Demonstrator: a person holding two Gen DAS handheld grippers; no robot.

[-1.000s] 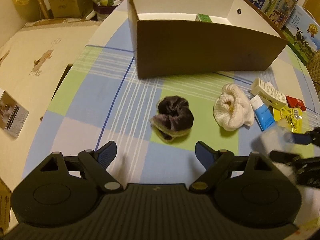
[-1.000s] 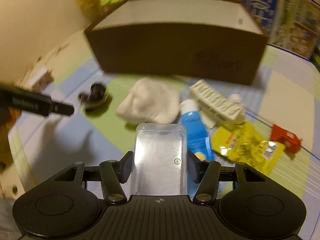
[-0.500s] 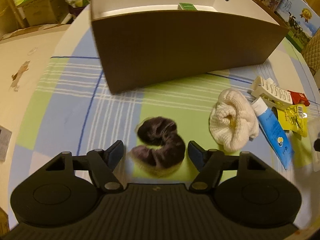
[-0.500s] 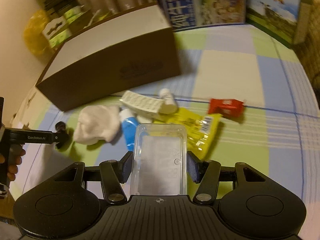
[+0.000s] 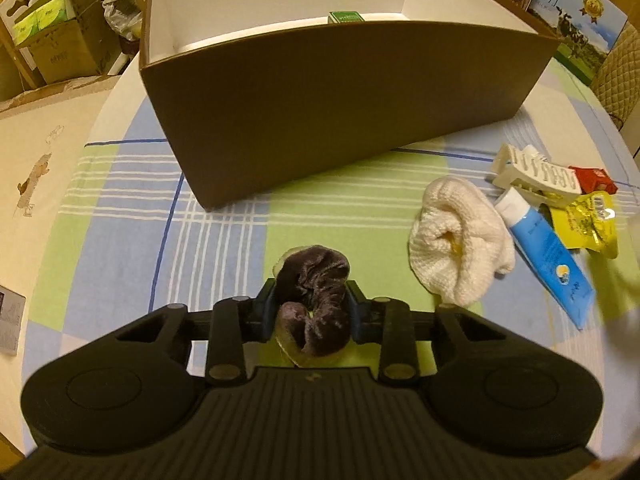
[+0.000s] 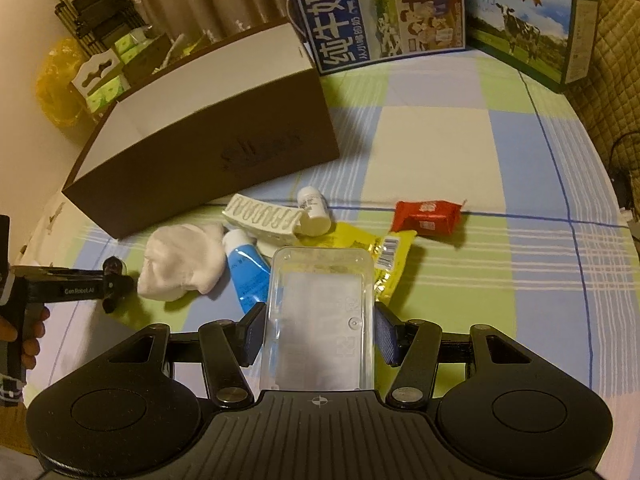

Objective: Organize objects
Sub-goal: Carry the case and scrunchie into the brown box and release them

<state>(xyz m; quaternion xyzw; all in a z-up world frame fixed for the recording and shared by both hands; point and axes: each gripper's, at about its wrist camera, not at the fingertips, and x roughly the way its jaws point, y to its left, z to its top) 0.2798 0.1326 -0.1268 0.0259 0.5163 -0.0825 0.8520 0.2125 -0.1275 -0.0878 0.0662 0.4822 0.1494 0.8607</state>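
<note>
A: Scrunchie status?
B: L gripper clamps it, low over worktop. R gripper grips clear case.
A: Box?
B: Holds one green pkt; sock, tube, clip, snacks still out.

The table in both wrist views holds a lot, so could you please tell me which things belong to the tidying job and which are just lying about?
Part of the job:
- dark scrunchie, in the left gripper
- clear plastic case, in the right gripper
- brown box
- white sock
- blue tube
- white hair clip
- small white bottle
- yellow packet
- red packet

Just lying about:
- milk cartons
- tissue boxes
</note>
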